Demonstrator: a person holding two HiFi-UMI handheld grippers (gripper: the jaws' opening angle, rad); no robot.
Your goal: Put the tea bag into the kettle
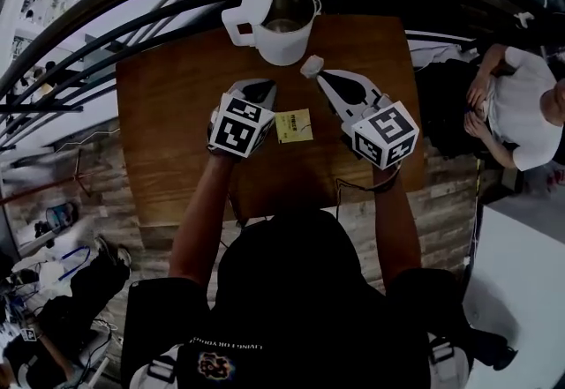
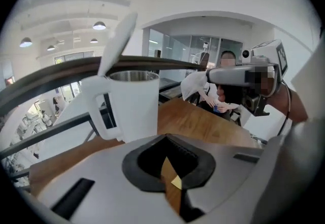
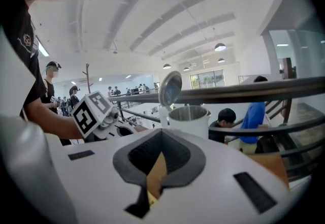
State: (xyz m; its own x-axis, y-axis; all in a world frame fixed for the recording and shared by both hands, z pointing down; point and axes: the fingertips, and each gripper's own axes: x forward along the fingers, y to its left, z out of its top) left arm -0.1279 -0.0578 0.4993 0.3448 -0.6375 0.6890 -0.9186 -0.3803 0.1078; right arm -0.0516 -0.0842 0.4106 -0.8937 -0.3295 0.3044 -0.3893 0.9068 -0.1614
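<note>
The white kettle (image 1: pixel 284 41) stands at the far edge of the wooden table (image 1: pixel 172 118), its lid tipped up and its steel inside showing. My right gripper (image 1: pixel 320 74) points at it from the right, shut on a small white tea bag (image 1: pixel 311 66) at its tips, close to the kettle's base. My left gripper (image 1: pixel 267 86) is shut with nothing visible in it, just in front of the kettle. A yellow paper tag (image 1: pixel 294 125) shows between the two grippers; whether it hangs or lies flat I cannot tell. The kettle (image 2: pixel 133 108) rises close ahead of the left gripper (image 2: pixel 166 136). It (image 3: pixel 189 119) also sits beyond the right gripper (image 3: pixel 161 134).
A dark curved railing (image 1: pixel 106 21) runs behind and left of the table. A person in a white top (image 1: pixel 516 105) sits to the right of the table. A white surface (image 1: pixel 521 290) lies at the lower right. Bags and clutter (image 1: pixel 62 281) cover the floor at the left.
</note>
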